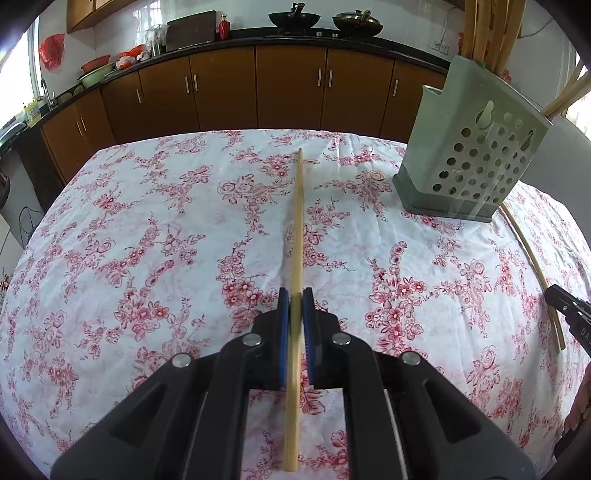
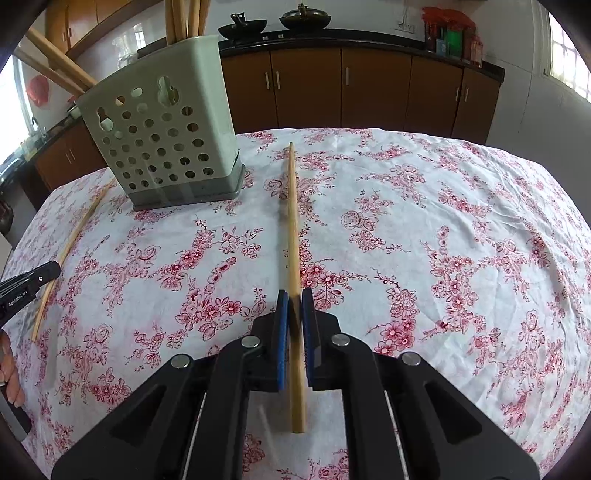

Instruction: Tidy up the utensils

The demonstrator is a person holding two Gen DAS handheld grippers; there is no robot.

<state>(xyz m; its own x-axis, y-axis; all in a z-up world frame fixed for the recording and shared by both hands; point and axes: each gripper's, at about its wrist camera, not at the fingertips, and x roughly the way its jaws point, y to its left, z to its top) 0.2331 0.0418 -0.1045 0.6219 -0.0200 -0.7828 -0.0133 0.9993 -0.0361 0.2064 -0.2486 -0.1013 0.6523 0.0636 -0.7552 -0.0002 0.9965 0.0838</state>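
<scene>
My left gripper point(image 1: 295, 295) is shut on a wooden chopstick point(image 1: 297, 221) that points forward above the floral tablecloth. My right gripper point(image 2: 295, 297) is shut on another wooden chopstick point(image 2: 292, 221), also pointing forward. A pale green perforated utensil holder point(image 1: 472, 155) stands on the table to the right in the left wrist view and to the left in the right wrist view point(image 2: 162, 144), with several chopsticks point(image 2: 184, 18) standing in it. The right gripper's tip point(image 1: 569, 306) shows at the right edge of the left view, beside its chopstick point(image 1: 532, 258).
The table point(image 1: 147, 221) has a white cloth with red flowers. Behind it run brown cabinets point(image 1: 221, 85) under a dark counter with woks point(image 1: 293, 18), bowls and bottles. The left gripper point(image 2: 29, 284) and its chopstick point(image 2: 74, 240) show at the left of the right view.
</scene>
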